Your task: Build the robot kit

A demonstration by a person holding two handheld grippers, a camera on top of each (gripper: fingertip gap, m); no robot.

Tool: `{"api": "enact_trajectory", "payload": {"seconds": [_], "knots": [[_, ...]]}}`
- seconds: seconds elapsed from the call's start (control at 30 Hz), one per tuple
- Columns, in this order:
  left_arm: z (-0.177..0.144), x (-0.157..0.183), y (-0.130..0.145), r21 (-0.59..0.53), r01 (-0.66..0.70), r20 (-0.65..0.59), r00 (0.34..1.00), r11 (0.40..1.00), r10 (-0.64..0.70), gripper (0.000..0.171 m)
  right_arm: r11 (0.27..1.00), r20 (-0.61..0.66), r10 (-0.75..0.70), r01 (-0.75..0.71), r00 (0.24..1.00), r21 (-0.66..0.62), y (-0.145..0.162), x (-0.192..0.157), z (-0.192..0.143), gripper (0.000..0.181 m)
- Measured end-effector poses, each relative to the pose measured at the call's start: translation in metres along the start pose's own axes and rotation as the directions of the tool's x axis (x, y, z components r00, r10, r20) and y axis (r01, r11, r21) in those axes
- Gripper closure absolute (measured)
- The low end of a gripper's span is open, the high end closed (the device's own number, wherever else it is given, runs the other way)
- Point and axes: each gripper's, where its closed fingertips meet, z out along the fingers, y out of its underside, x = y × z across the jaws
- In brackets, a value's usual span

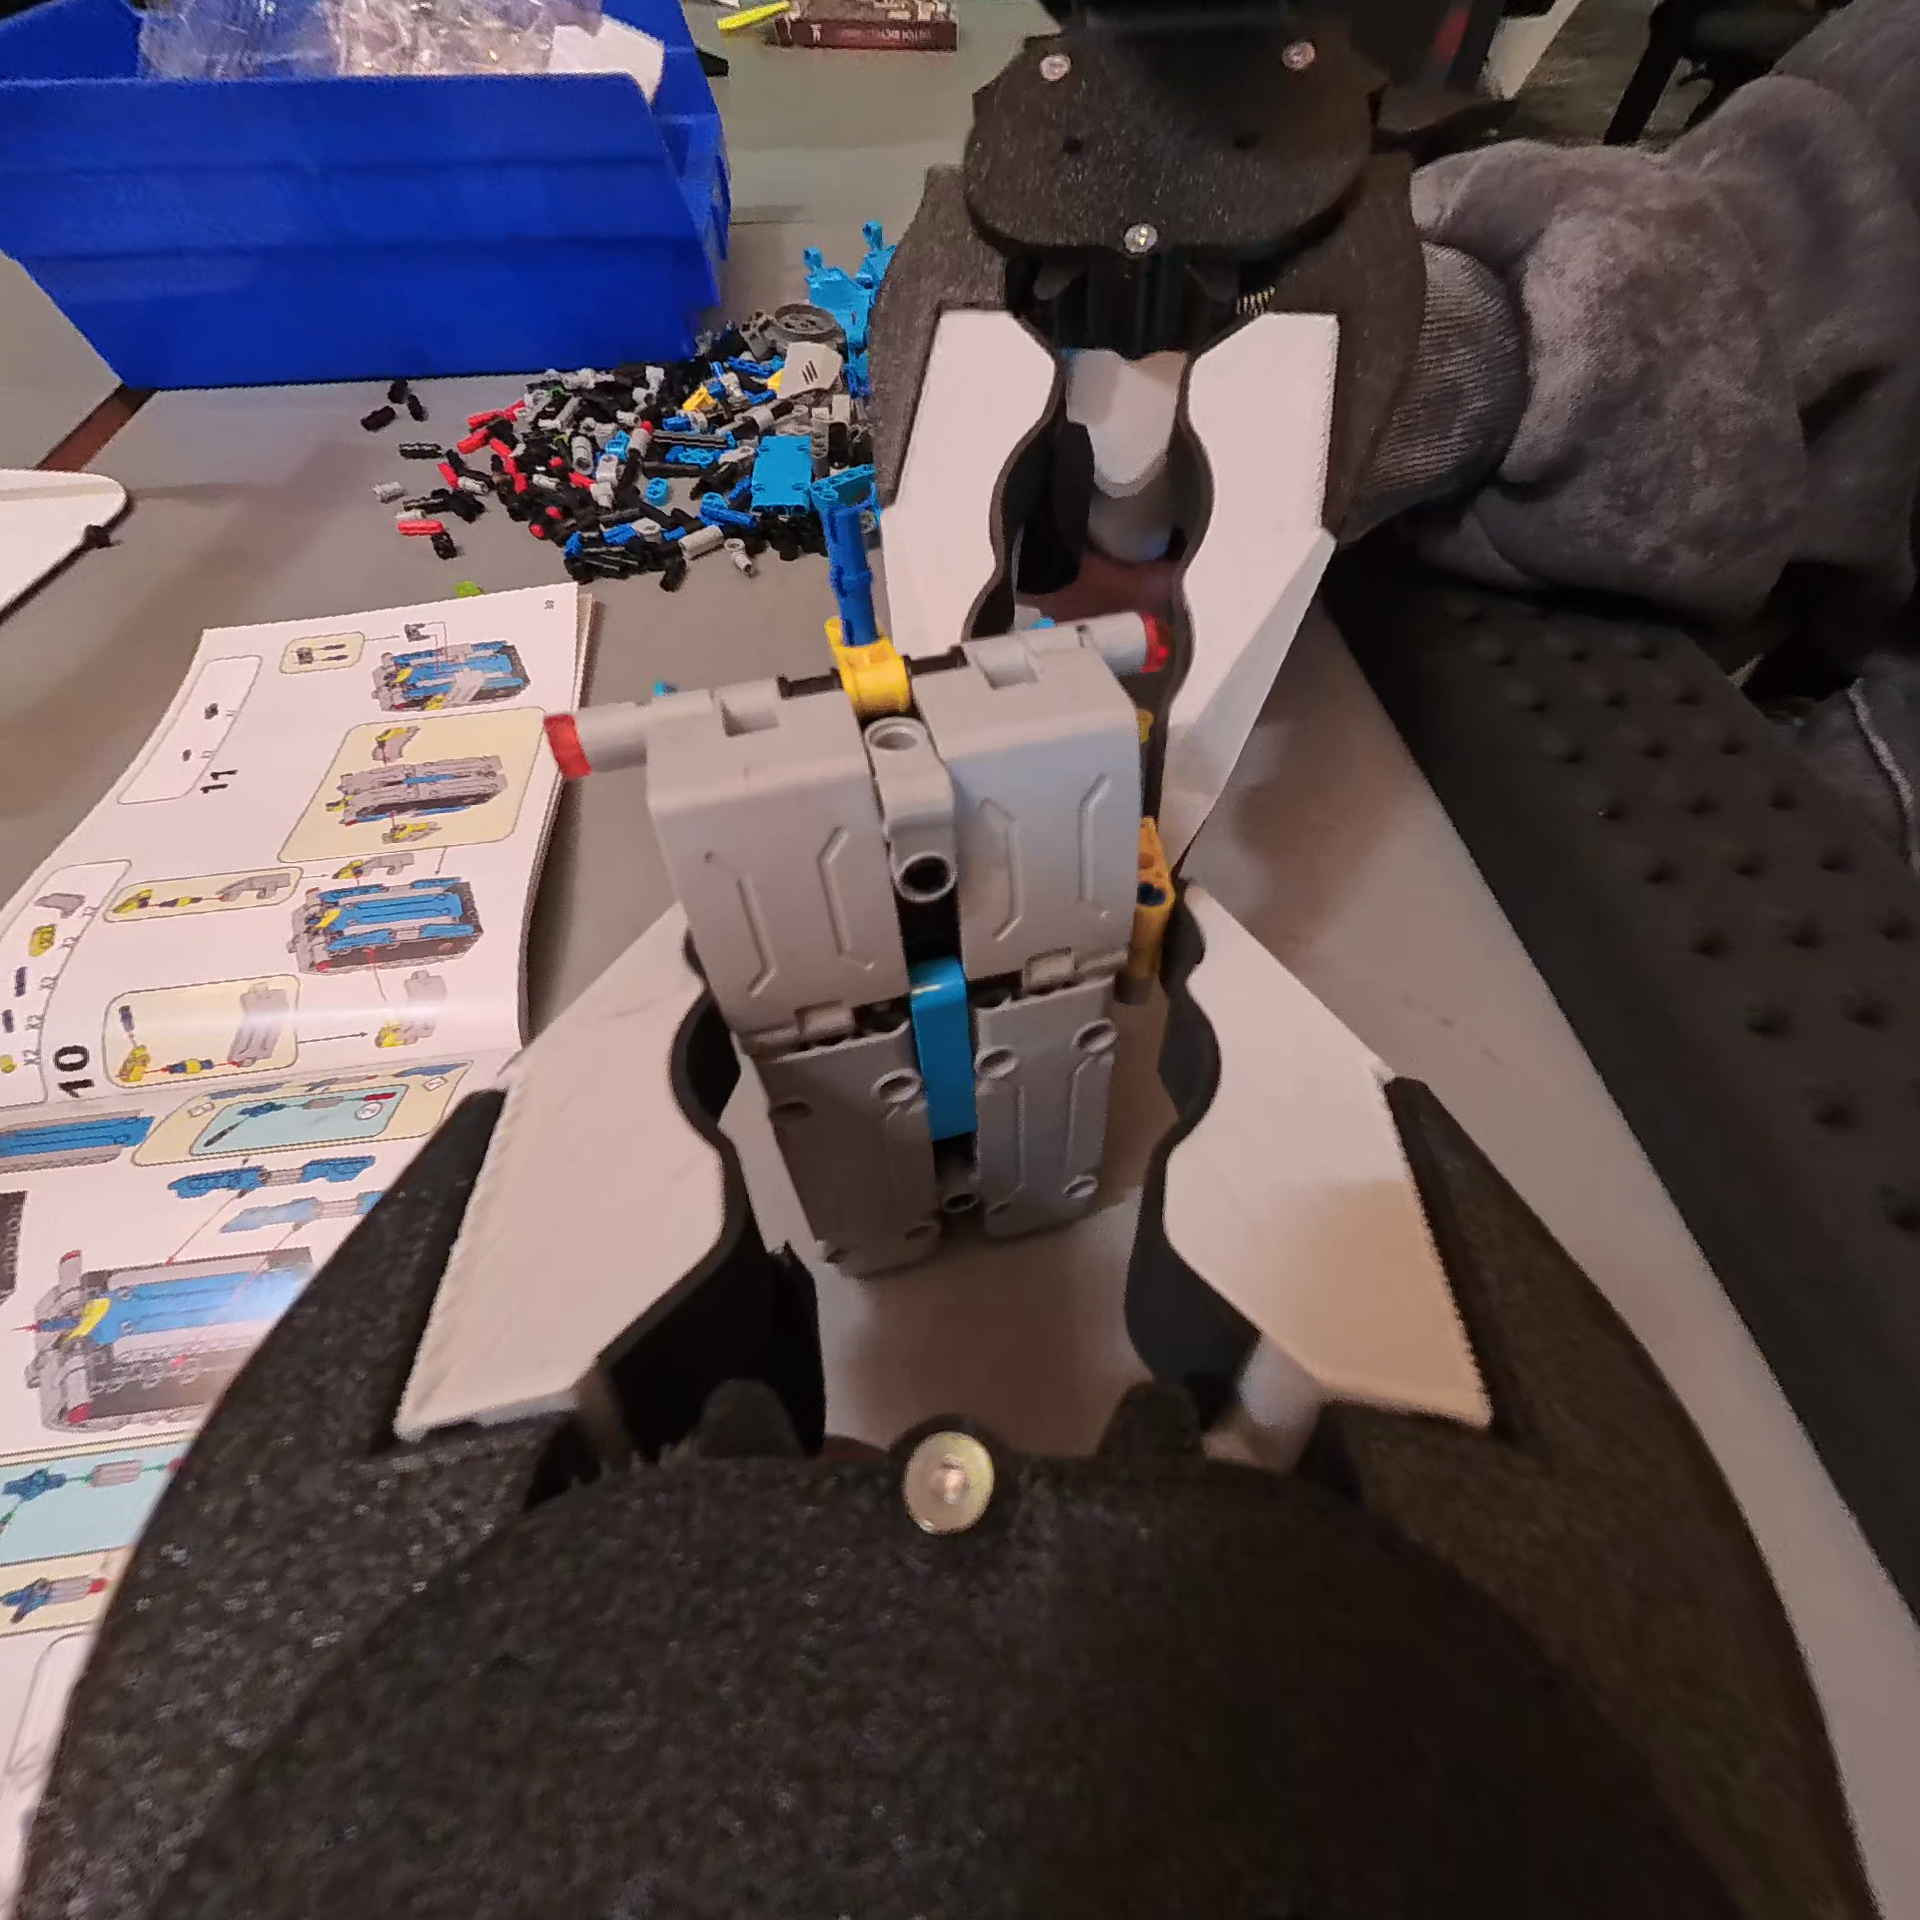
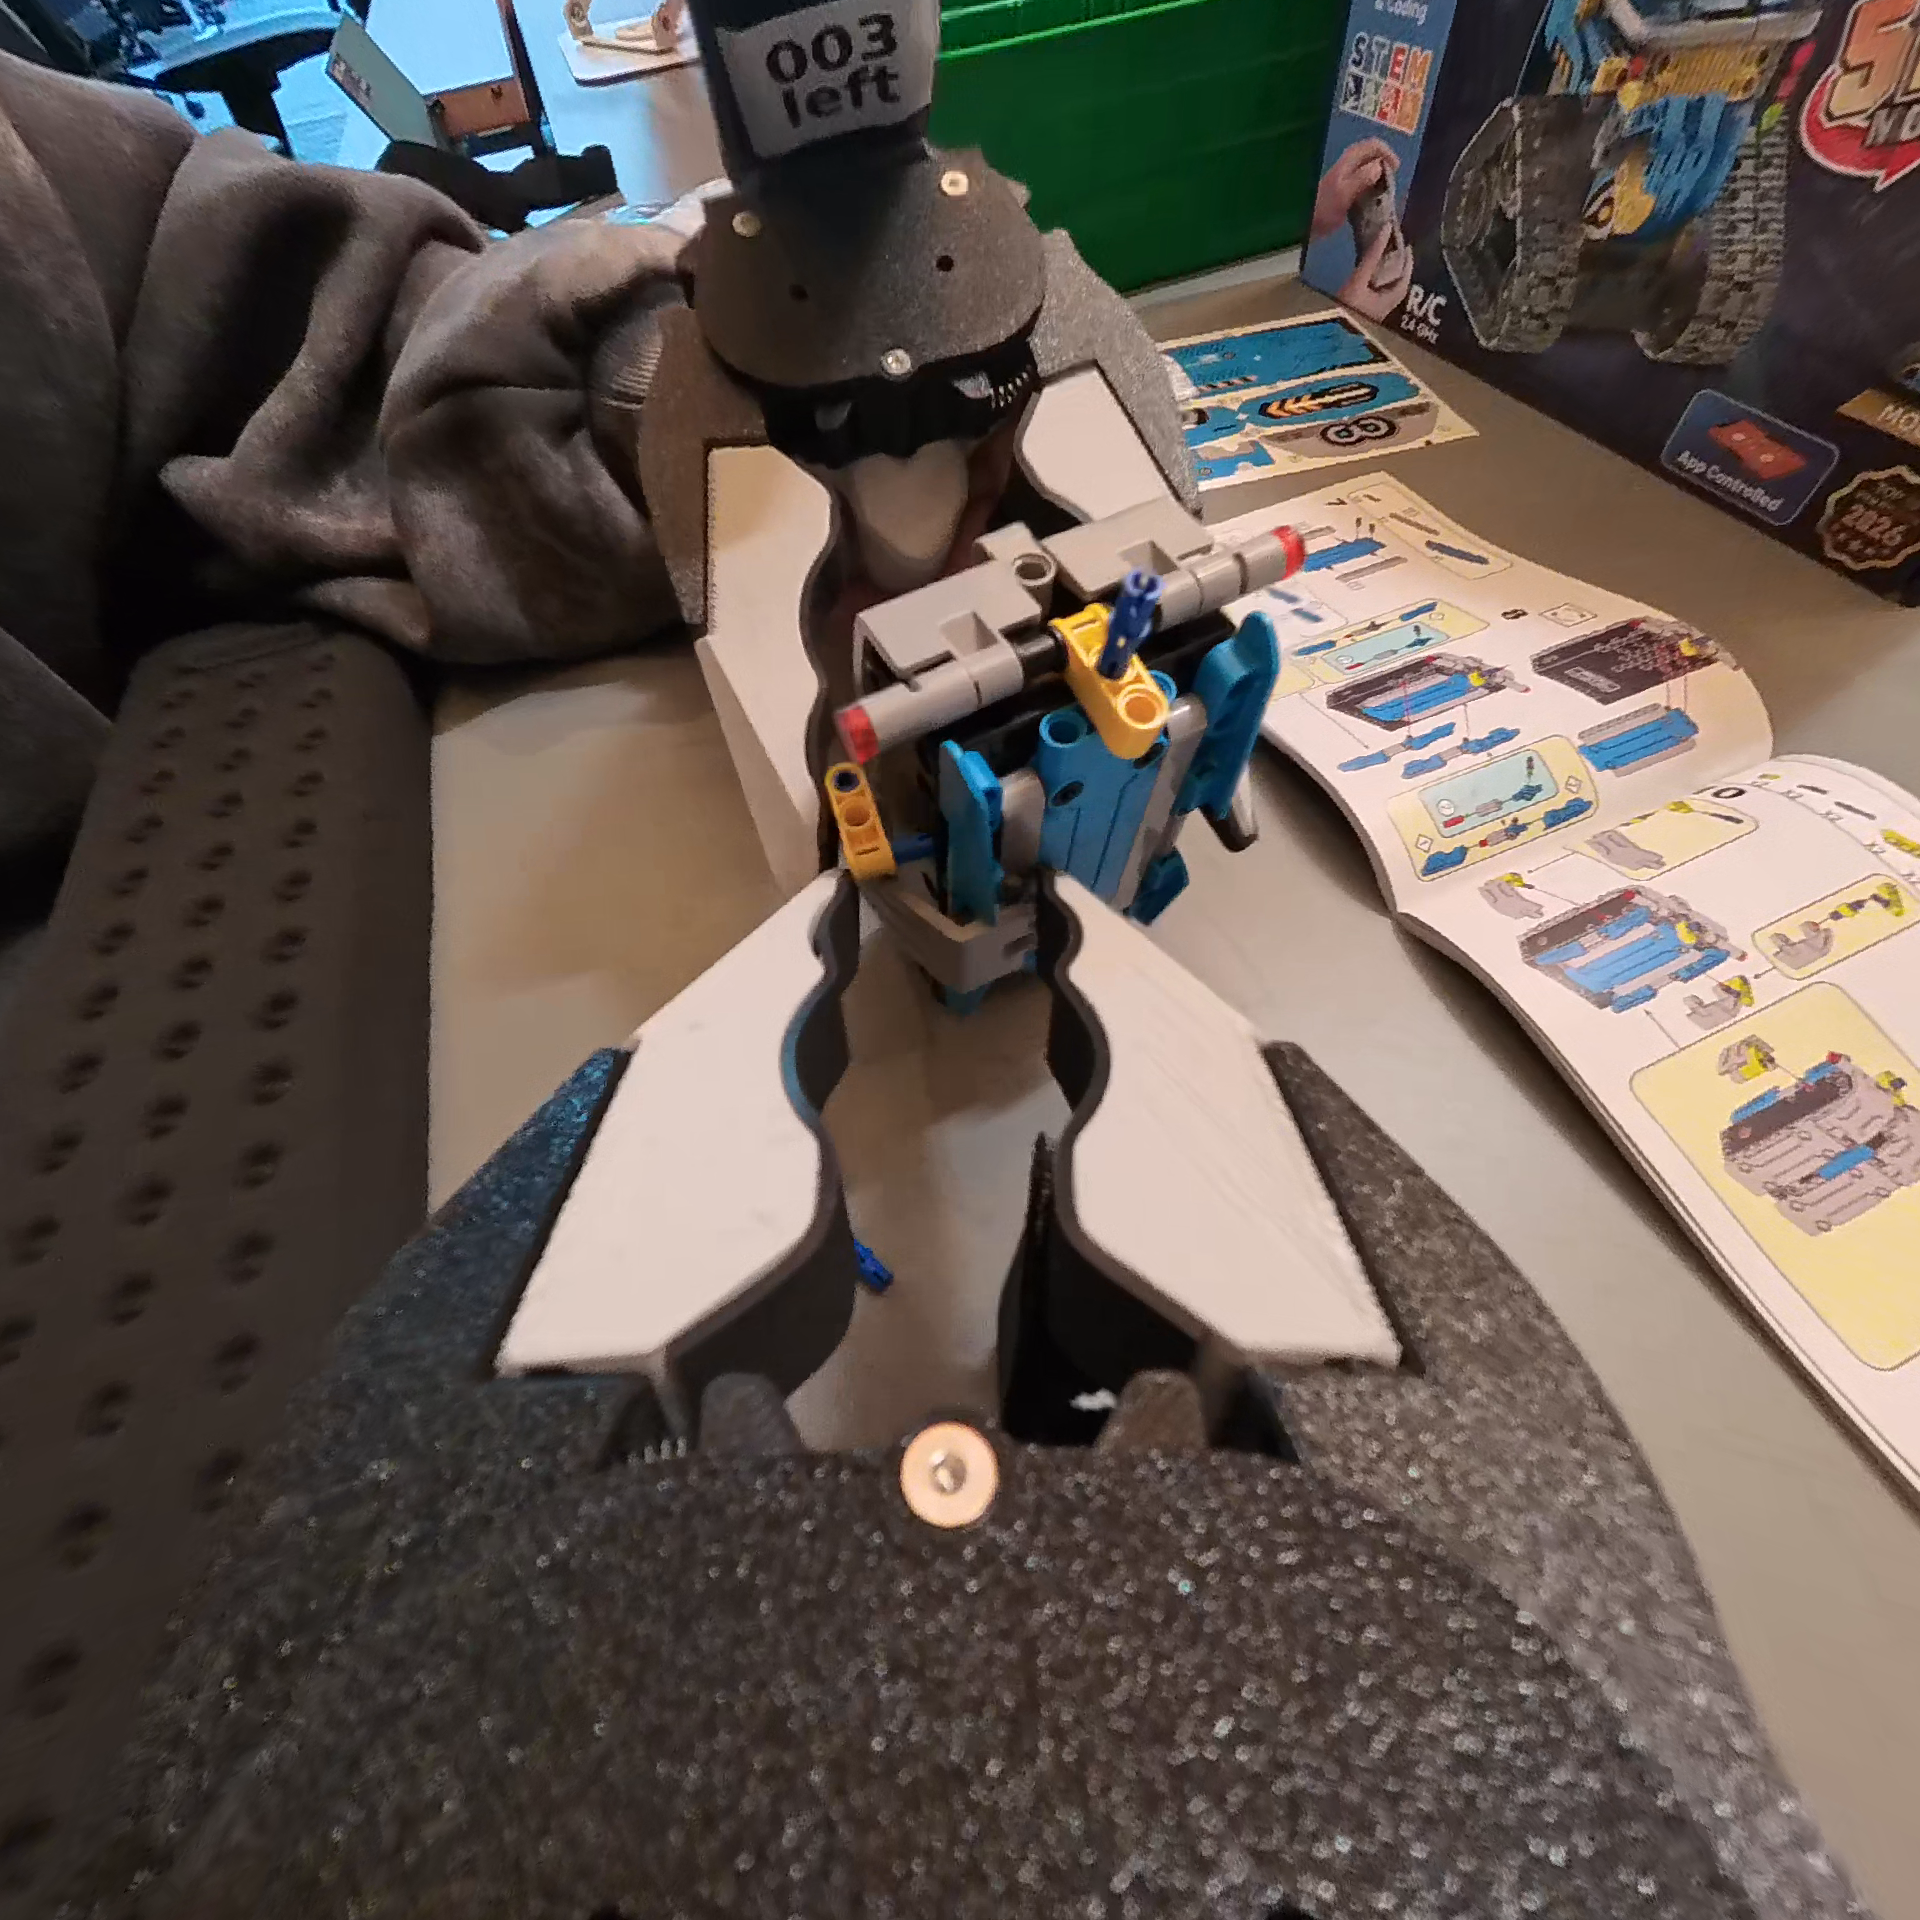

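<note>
Left gripper [image 1: 940, 997] and right gripper [image 2: 951, 914] clamp brick model [image 1: 904, 914].

Brick assembly [image 1: 894, 966]: grey panelled block, blue beam down its middle seam, grey axle with red end caps across the top, yellow connectors at top centre and on one side. Stands upright over the counter [image 1: 1382, 935]. Left hand-held gripper [image 1: 940, 997] and right hand-held gripper [image 2: 951, 894] clamp its lower end from opposite sides.

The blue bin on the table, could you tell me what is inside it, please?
The blue bin holds crumpled clear plastic bags at its top; its front wall hides anything deeper.
</note>
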Motion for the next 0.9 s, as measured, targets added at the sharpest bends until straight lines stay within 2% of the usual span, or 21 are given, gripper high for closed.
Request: {"api": "enact_trajectory", "payload": {"seconds": [0.2,0.4,0.6,0.9], "knots": [[0.001,-0.001,0.0,-0.003,0.0,0.001,1.0,1.0,0.0,0.089,0.999,-0.06,-0.032,0.032,0.998,0.009,-0.001,0.007,-0.001,0.136],[-0.003,-0.004,0.0,0.008,0.016,-0.003,1.0,1.0,-0.016,0.094,0.997,-0.062,-0.067,0.069,0.996,0.022,-0.003,0.004,-0.004,0.147],[-0.003,0.005,0.0,0.01,0.022,-0.067,0.998,1.0,-0.022,0.084,0.999,0.025,-0.037,0.036,0.999,0.03,-0.004,-0.004,-0.002,0.153],[-0.002,0.005,-0.003,0.02,0.063,-0.073,0.995,0.998,-0.062,0.083,0.999,0.026,-0.032,0.032,0.999,0.021,-0.004,-0.004,-0.001,0.154]]}}
